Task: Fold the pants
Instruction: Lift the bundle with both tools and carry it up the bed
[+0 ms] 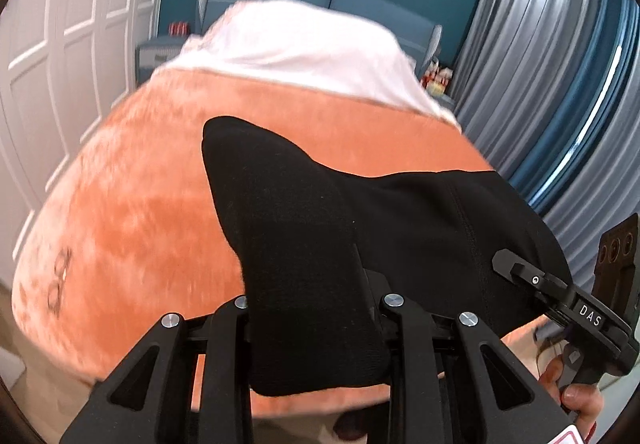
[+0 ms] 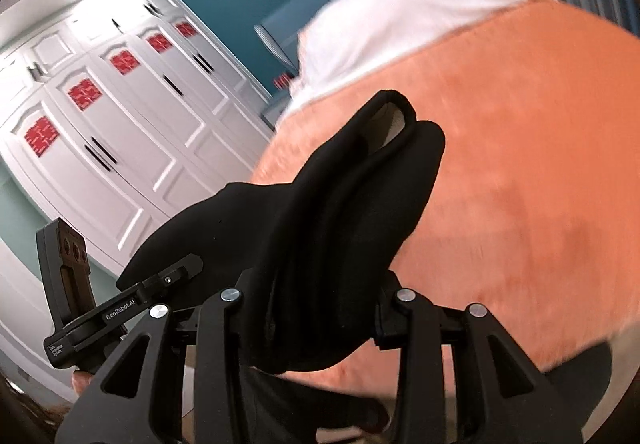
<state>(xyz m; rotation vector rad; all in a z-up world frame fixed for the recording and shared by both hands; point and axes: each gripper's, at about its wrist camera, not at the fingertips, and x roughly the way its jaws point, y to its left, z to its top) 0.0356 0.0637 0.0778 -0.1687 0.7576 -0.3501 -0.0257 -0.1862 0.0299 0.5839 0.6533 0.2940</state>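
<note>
Above the near edge of the orange blanket, both the left gripper and right gripper clamp bunched black pants, held aloft; judging by this, no fold is made yet.

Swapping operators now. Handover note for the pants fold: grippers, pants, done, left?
Left gripper: shut on one end of the black pants, cloth bunched between its fingers.
Right gripper: shut on the other end.
Pants hang between both grippers, above the orange blanket on the bed; white bedding lies beyond.
Done: both ends gripped and raised.
Left: lay the pants flat on the blanket and fold; no finished fold is visible yet.
</note>
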